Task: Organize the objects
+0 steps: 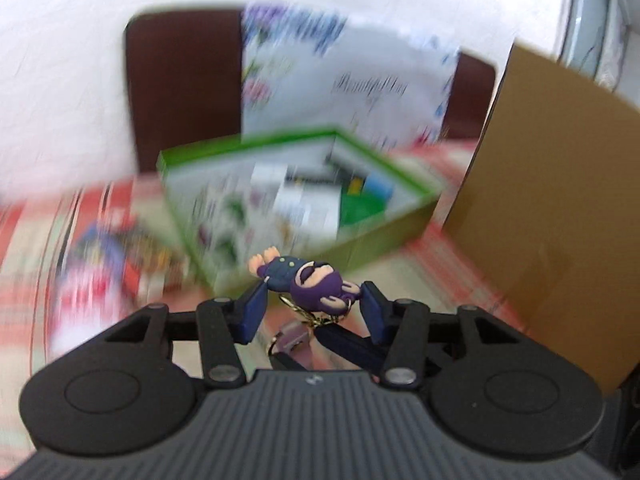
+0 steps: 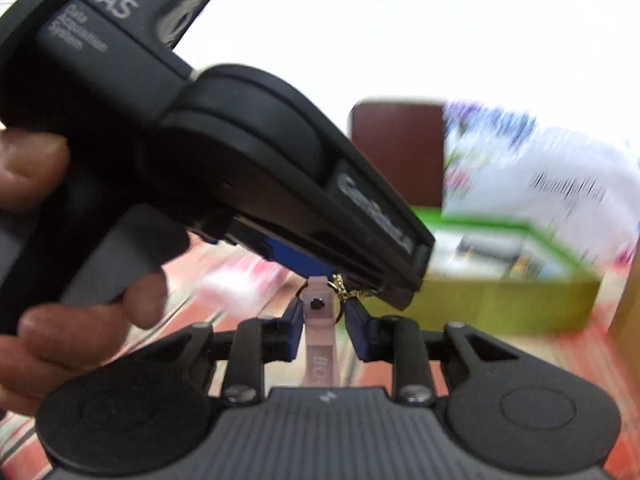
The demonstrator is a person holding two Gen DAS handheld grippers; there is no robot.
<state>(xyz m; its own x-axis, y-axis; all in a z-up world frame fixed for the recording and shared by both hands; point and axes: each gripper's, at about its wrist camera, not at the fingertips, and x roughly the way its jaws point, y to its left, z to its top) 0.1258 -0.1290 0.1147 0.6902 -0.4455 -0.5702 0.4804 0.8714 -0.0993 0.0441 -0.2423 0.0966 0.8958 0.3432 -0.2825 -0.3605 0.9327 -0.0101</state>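
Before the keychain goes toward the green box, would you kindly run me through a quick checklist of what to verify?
1. Left hand-held gripper grips the purple monkey figure: ok.
2. Right hand-held gripper is shut on the pink strap: ok.
3. Gold chain joining figure and strap is untangled: cannot tell.
4. Green box is open on top: ok.
5. Free space inside the box: cannot tell, blurred.
6. Cardboard sheet stands clear of the box: ok.
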